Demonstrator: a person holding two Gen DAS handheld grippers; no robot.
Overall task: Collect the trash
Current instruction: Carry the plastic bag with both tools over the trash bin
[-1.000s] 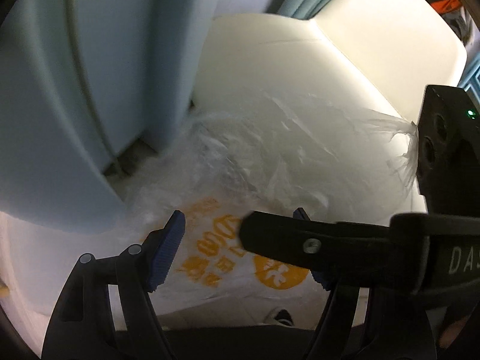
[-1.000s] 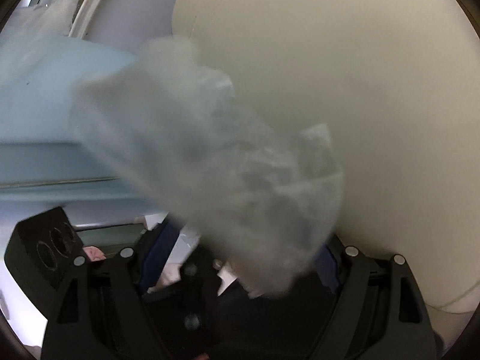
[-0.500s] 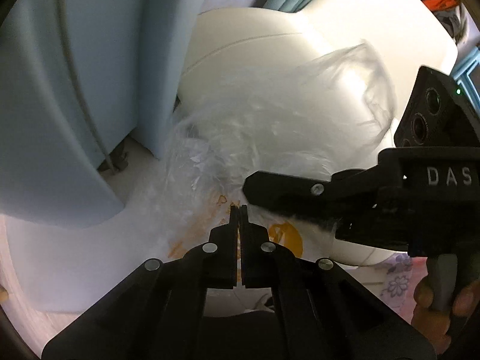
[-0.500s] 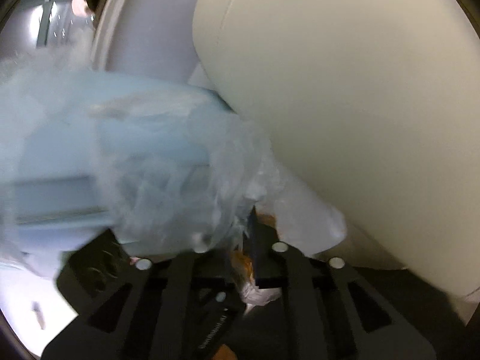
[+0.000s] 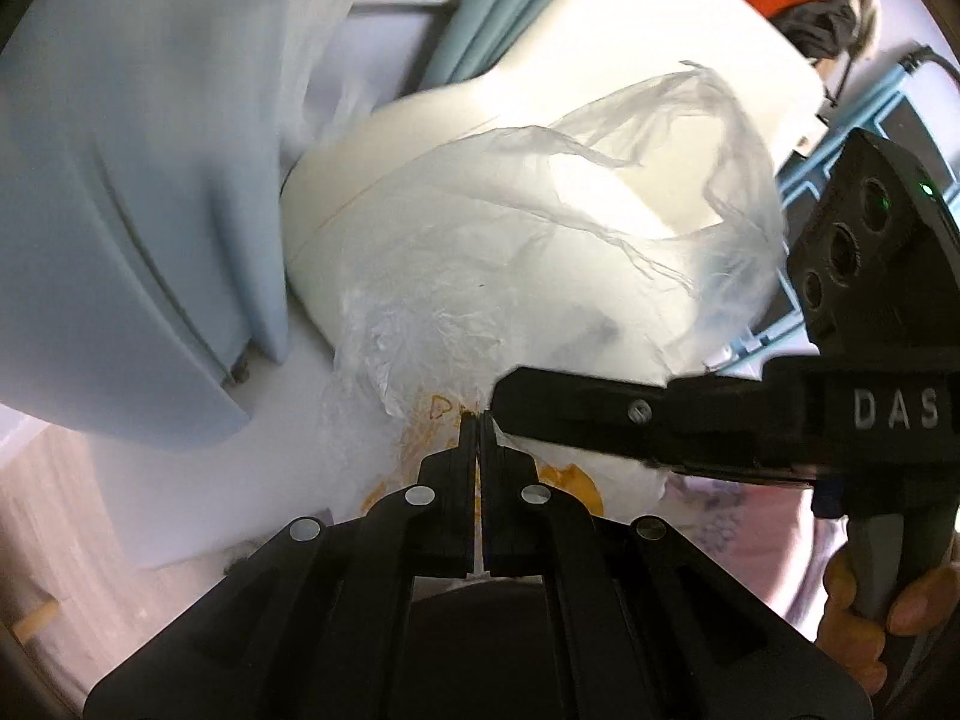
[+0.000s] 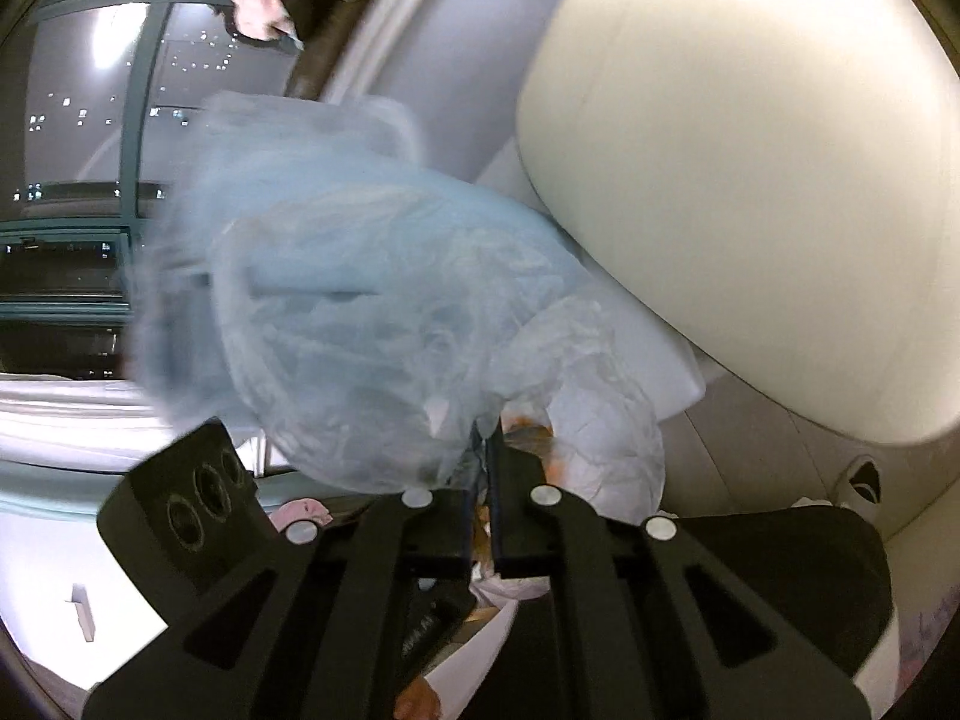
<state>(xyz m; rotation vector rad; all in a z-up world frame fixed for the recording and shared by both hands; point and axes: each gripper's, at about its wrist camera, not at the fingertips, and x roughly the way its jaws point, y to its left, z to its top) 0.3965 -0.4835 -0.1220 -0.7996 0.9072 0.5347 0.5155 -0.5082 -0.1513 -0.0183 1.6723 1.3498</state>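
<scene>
Plastic bag (image 5: 540, 252), thin and translucent with orange printing near its pinched part, hangs in the air between both grippers, in front of a cream cushioned seat (image 5: 636, 60). Left gripper (image 5: 477, 420) has its jaws closed flat together on a fold of the film right at the orange print; the bag billows up and away from the fingertips, its loose rim open toward the upper right. Right gripper (image 5: 510, 396) reaches in from the right edge of the left wrist view, its black finger tip touching the same gathered spot of the bag, just beside the left one's tips. In the right wrist view the right gripper (image 6: 483, 438) is likewise clamped on the bag (image 6: 360, 312), a crumpled bit of film with orange marks showing between and just above the closed jaws, the rest ballooning up and left, blurred. The black body of the left gripper shows at the lower left of that view. A hand (image 5: 870, 606) wraps the right tool's handle at the lower right corner of the left wrist view. Pale blue upholstered panel (image 5: 120, 210) fills the left side behind the bag, with a white floor surface (image 5: 180, 480) under it. The cream seat back (image 6: 750, 180) takes the upper right of the right wrist view. Dark window panes (image 6: 78, 150) with small lights sit at the upper left there. Whether anything is inside the bag cannot be told.
</scene>
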